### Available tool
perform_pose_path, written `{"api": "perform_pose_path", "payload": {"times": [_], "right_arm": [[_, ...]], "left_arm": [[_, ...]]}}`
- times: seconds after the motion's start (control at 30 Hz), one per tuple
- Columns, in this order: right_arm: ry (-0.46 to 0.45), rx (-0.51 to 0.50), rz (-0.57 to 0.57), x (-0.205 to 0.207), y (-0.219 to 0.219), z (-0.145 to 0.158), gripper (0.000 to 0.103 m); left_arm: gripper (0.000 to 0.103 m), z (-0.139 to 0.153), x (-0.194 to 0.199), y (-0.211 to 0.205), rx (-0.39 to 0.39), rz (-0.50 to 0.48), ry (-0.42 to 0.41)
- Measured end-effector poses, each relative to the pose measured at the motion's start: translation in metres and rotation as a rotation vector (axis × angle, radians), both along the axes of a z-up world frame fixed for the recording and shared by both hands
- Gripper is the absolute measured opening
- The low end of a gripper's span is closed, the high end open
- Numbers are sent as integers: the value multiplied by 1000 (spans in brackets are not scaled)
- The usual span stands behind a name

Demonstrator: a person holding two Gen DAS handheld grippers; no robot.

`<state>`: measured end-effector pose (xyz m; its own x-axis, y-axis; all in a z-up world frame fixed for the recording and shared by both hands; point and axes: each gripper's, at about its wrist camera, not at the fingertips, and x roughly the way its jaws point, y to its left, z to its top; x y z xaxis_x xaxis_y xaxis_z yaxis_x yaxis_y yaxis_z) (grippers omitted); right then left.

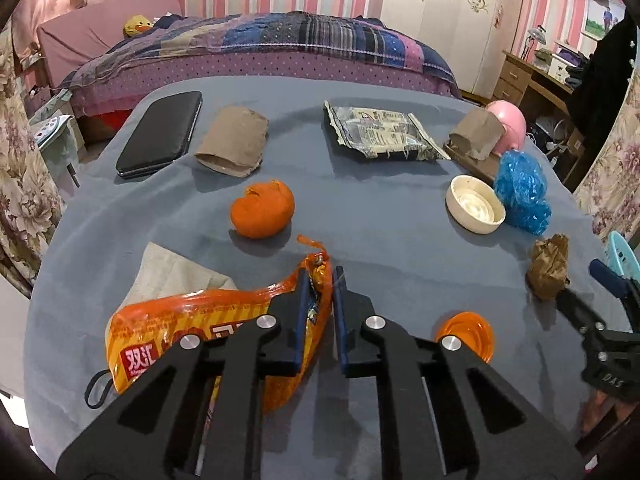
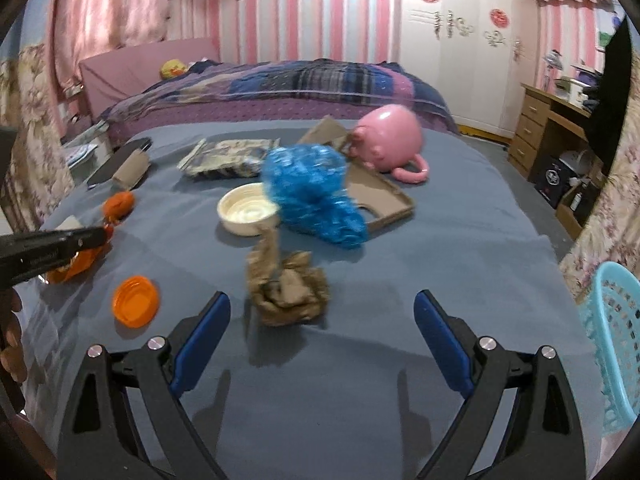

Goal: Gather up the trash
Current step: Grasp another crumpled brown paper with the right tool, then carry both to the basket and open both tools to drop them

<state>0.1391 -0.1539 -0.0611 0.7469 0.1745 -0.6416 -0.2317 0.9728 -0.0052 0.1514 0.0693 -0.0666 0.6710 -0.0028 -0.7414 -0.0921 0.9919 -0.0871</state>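
The left tool [image 1: 320, 280] is pinching the orange sausage wrapper [image 1: 192, 332]; the right tool [image 2: 322, 316], gaping wide, is nearing the crumpled brown paper [image 2: 288, 292], needing closure next.

Trash on the blue-grey cloth: orange sausage wrapper [image 1: 208, 332] lying flat, twisted end raised; crumpled brown paper wad [image 2: 288, 290]; orange cap [image 2: 135, 301] open side up; peeled orange skin [image 1: 262, 210]; crumpled blue plastic [image 2: 316, 194]; flattened grey packet [image 1: 384, 134].
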Motion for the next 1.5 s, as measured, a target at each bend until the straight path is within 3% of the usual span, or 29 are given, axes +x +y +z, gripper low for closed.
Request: {"api": "perform_pose_path", "payload": {"times": [0.13,0.23,0.3,0.5,0.7,1.17,1.5], "right_arm": [[53,15,9,17,5,-5,86],[106,41,45,23,7,-12,47],[84,55,52,19,6,-9,43],[-47,48,-7,-5,-13,15,42],[-118,43,-61,-22,-46,40,42],[-160,34,-200,-42,-152,68,42],[-202,16,-312,-54,-233,85,42]], "left_arm": [[10,3,-2,-1,4,0,-17],[9,5,-5,-3,16,-10,-30],[9,7,-6,-5,21,-15,-35],[8,24,-22,-16,38,-15,-94],[6,64,-39,-69,113,-78,-216],[6,101,-31,-162,36,-210,-266],[6,108,-26,-237,34,-334,-280]]}}
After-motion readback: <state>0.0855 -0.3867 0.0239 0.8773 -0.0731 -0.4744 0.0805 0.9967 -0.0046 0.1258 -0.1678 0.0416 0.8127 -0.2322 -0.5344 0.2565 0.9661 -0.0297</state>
